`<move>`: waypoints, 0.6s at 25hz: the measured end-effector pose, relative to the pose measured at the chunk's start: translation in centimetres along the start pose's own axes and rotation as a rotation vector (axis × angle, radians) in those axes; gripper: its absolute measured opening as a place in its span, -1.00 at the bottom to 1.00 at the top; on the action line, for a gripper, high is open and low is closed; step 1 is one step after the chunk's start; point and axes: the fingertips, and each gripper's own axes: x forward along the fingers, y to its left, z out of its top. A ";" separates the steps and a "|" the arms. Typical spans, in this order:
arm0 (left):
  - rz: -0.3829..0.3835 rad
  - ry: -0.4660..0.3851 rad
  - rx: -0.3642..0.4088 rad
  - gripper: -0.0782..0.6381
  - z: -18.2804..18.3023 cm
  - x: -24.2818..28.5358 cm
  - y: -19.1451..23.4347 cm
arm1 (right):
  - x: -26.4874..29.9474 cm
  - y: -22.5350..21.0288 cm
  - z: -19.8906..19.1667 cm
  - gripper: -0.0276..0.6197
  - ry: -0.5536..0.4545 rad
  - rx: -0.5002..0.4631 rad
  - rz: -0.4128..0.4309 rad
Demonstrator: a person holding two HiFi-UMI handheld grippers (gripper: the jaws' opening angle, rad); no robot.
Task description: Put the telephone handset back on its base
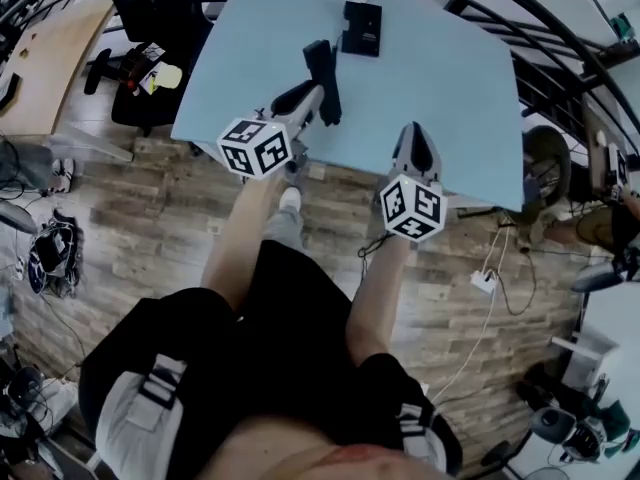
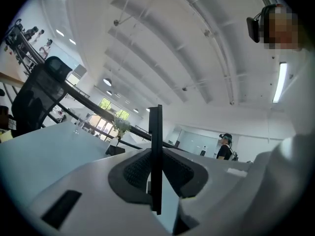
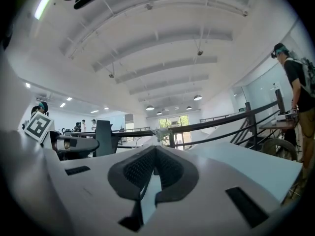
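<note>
Telephone handset, black and slim [image 2: 156,156], sits clamped edge-on in the left gripper [image 1: 320,100], held over the pale blue desk [image 1: 450,88]. Its black rectangular base [image 1: 361,28] lies just beyond, apparently vacant. Right gripper [image 1: 414,146] is closed on nothing. Seating the handset remains.

The handset [image 1: 323,81] and base [image 1: 361,28] are black, the table [image 1: 430,98] pale blue, the floor [image 1: 150,228] brown wood-grain.

The head camera looked steeply down from above the person onto the table [image 1: 440,88] and wooden floor [image 1: 130,228]. The cameras on the left tongs [image 2: 156,171] and right tongs [image 3: 155,168] sat close behind the jaws. Both faced low across that same table and up at the ceiling [image 3: 162,43].
</note>
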 end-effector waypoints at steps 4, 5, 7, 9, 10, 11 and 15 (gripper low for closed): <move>-0.013 0.065 -0.027 -0.60 0.4 6.2 5.1 | 7.8 -0.4 -2.0 -0.94 0.064 0.026 0.001; -0.024 0.082 -0.034 -0.60 0.4 7.6 6.2 | 9.7 -0.5 -2.2 -0.94 0.077 0.032 0.001; -0.045 0.104 -0.045 -0.60 0.6 10.1 8.3 | 13.3 -0.1 -2.4 -0.94 0.087 0.038 0.009; -0.050 0.114 -0.059 -0.60 0.7 12.2 10.1 | 16.0 0.3 -2.6 -0.94 0.093 0.030 0.022; -0.049 0.119 -0.071 -0.60 0.6 12.9 10.7 | 16.8 0.4 -2.7 -0.94 0.101 0.019 0.031; -0.045 0.126 -0.084 -0.60 0.3 13.5 11.2 | 17.3 0.2 -2.9 -0.94 0.114 0.008 0.039; -0.030 0.150 -0.125 -0.60 -0.9 16.3 13.0 | 19.5 -2.3 -3.3 -0.94 0.158 0.003 0.026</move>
